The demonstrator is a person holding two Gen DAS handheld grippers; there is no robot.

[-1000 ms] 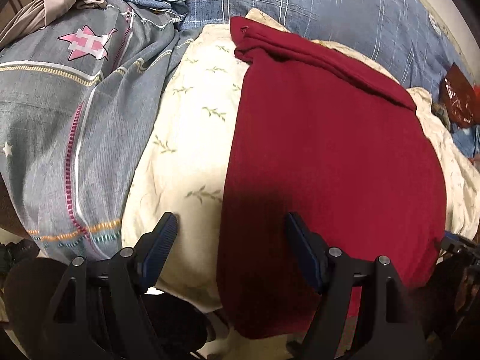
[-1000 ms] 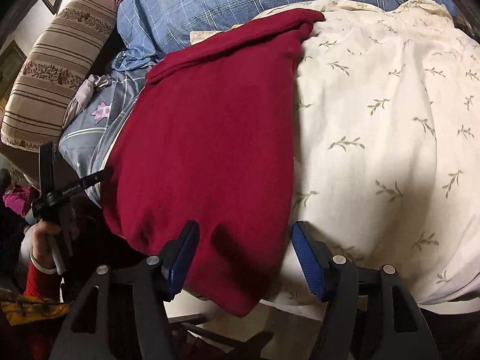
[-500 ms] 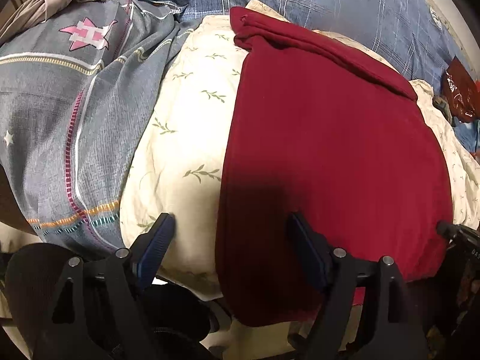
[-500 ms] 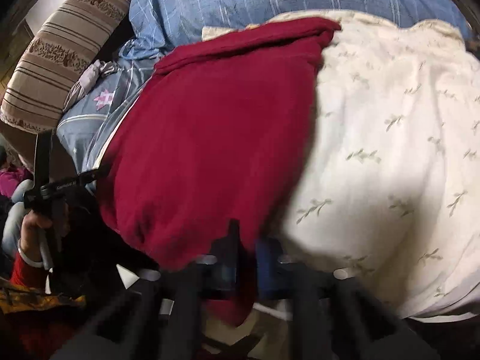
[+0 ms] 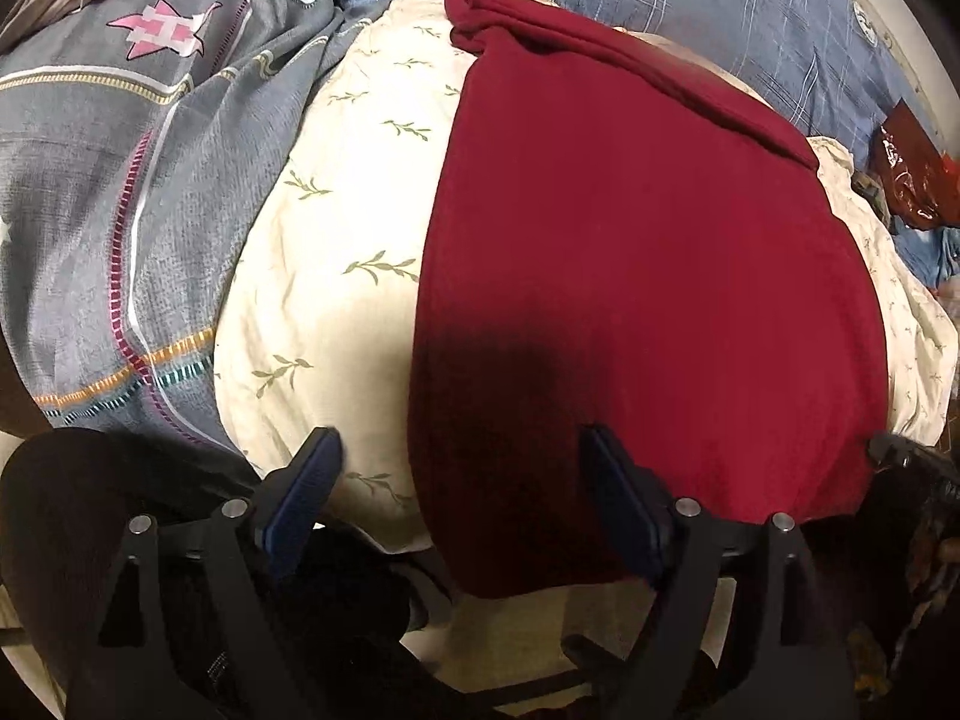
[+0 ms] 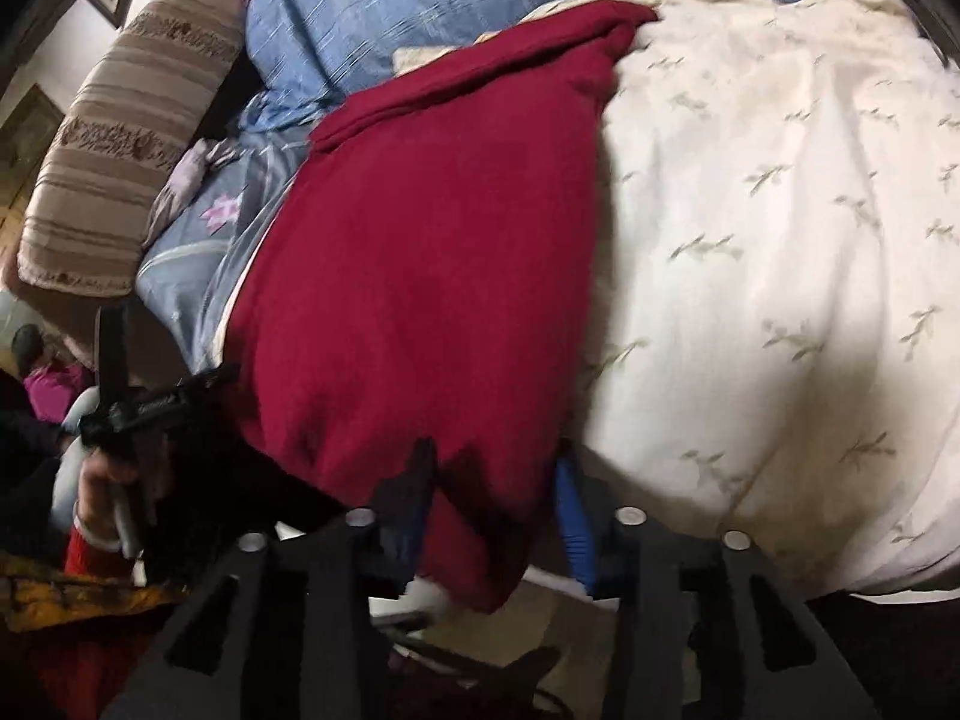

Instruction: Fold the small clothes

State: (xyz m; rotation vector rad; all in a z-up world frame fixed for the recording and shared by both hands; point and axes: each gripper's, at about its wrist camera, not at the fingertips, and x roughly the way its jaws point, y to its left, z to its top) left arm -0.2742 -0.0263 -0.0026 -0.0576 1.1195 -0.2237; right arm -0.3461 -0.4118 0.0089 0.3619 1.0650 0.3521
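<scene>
A dark red garment [image 5: 648, 252] lies flat on a cream leaf-print pillow [image 5: 336, 264], its near hem hanging over the pillow's front edge. My left gripper [image 5: 462, 480] is open, its jaws straddling the garment's near left corner without touching it. In the right wrist view the same red garment [image 6: 420, 276] fills the left half. My right gripper [image 6: 498, 498] has its fingers closed in on the garment's near right corner, with red cloth bunched between the blue pads [image 6: 570, 516]. The left gripper and the hand holding it show in the right wrist view [image 6: 138, 414].
A grey patterned cloth [image 5: 120, 180] lies left of the pillow. Blue checked bedding [image 5: 690, 6] is behind. A red packet [image 5: 906, 174] sits far right. A striped bolster [image 6: 120, 168] stands at the left in the right wrist view.
My right gripper moved forward onto the garment's near right corner and closed on it. My left gripper drew slightly nearer the left corner and stayed open.
</scene>
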